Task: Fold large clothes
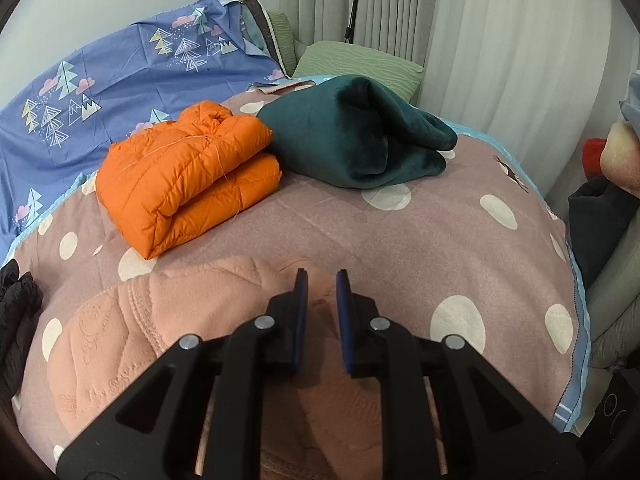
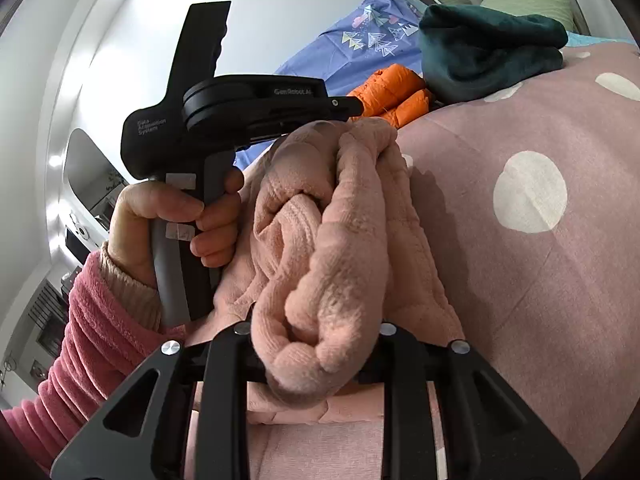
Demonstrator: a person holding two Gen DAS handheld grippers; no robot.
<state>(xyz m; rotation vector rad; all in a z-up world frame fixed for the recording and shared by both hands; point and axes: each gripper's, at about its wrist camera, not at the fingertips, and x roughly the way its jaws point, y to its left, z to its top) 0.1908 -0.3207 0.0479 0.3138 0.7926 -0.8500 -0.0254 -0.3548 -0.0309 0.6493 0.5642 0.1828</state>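
A peach fleece garment [image 1: 160, 340] lies rumpled on the dotted mauve bedcover [image 1: 400, 240], right under my left gripper [image 1: 322, 274]. Its blue pads stand only a narrow slit apart, and I see no cloth clamped between them. In the right wrist view, a thick bunch of the peach garment [image 2: 340, 220] rises out of my right gripper [image 2: 316, 340], which is shut on it; the cloth hides the fingertips. The left gripper [image 2: 356, 106] shows side-on just above the bunch's far end. It is held by a hand [image 2: 180, 208] in a pink sleeve [image 2: 92, 340].
A folded orange puffer jacket [image 1: 184, 172] and a folded teal fleece [image 1: 352, 136] sit further back on the bed. Behind them are a blue patterned sheet [image 1: 100, 92], a green pillow [image 1: 360, 64] and curtains [image 1: 500, 40]. A black garment [image 1: 16, 304] lies at the left edge.
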